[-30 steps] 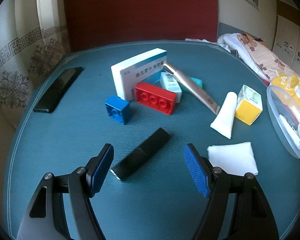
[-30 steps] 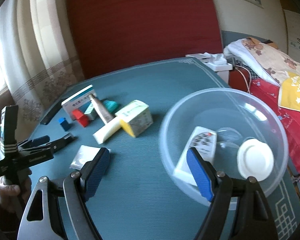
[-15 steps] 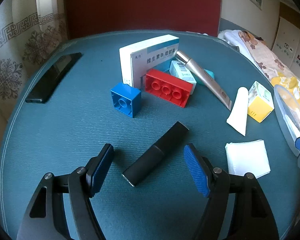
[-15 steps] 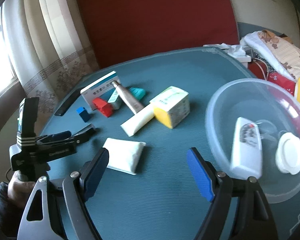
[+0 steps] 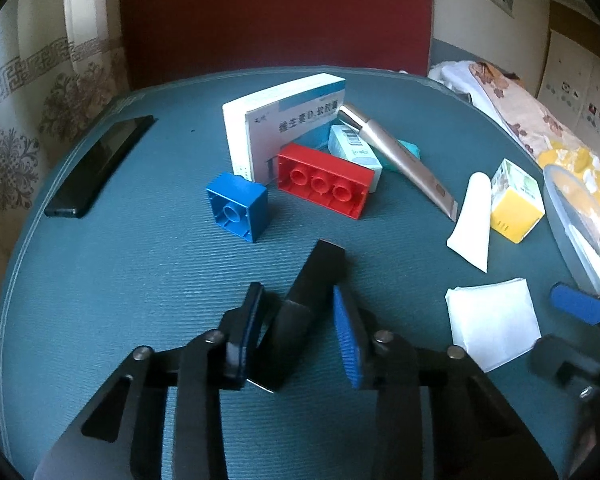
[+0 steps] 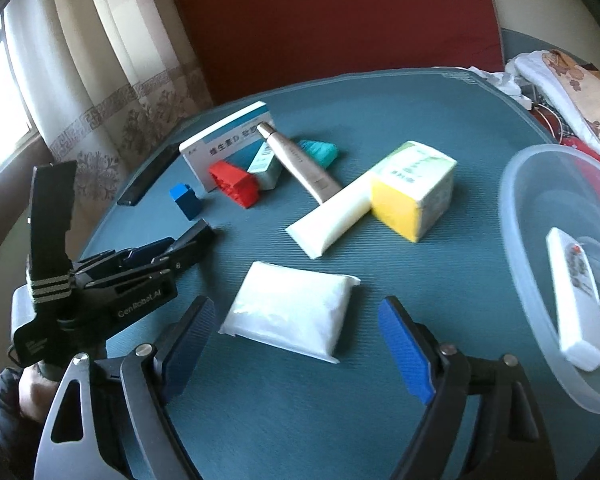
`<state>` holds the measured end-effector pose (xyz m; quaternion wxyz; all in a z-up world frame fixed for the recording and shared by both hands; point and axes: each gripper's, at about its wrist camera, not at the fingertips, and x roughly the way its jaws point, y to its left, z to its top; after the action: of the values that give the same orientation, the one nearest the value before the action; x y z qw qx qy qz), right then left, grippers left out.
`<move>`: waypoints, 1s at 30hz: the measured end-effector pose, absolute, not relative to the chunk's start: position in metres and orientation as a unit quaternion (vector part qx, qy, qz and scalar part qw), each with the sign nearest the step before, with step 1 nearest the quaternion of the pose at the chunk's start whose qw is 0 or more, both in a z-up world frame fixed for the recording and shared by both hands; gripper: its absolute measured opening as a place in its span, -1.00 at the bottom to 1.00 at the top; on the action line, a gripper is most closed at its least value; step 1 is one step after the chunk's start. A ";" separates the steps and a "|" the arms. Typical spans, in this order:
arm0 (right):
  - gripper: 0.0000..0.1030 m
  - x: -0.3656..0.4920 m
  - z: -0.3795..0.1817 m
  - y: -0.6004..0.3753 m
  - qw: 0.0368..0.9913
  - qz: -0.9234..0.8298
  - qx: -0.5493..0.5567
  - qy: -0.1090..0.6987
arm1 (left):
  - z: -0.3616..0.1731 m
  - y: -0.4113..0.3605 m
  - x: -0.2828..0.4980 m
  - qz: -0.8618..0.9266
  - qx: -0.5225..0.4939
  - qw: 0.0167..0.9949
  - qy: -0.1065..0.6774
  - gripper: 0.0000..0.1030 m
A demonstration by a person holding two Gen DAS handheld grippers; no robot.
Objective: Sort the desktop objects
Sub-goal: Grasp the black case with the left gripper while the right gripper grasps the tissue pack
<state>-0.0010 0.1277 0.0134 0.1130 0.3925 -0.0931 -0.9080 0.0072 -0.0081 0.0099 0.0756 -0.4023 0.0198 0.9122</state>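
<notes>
Left gripper point(image 5: 296, 332) jaws are closing around the black bar point(image 5: 300, 312), which lies flat on the worktop near its front edge and runs slantwise through the gap. From the left wrist view I can't tell whether both pads touch it yet.

Risk 1: the bar sits askew to the pads, so the closing jaws may twist it, or catch only its near end and let the far end swing or slip on lift.

Risk 2: it looks smooth and slim, so a light pinch could drop it.

Right gripper point(image 6: 296, 340) jaws stand wide and are opening further, with nothing held. The white packet point(image 6: 288, 312) lies on the worktop just ahead, between the fingers' line.

Risk 3: the packet looks soft and flat. Jaws coming down too high could slide over it or only crease the wrap.

Risk 4: both grippers work close together near the front edge, so a collision is possible.

Farther back sit the white tube point(image 6: 332, 220) touching the yellow box point(image 6: 416, 196), then the red brick point(image 5: 324, 184), blue brick point(image 5: 238, 210) and medicine box point(image 5: 284, 128) in a cluster mid-worktop.

View difference: the right wrist view shows the clear bowl point(image 6: 516, 240) at the right edge with a remote point(image 6: 576, 300) inside, and the left gripper's side profile. The left wrist view shows only the bowl's rim, but it shows the bar's angle between the pads.
</notes>
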 end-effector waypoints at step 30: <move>0.44 -0.011 -0.004 0.107 0.074 -0.908 0.413 -0.013 | 0.011 -0.013 0.008 0.913 -0.402 0.067 0.005 -0.35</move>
<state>-0.0107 0.1067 -0.0041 0.0741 0.4130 -0.0130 -0.9076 0.0085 -0.0125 0.0107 0.0672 -0.4021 0.0046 0.9131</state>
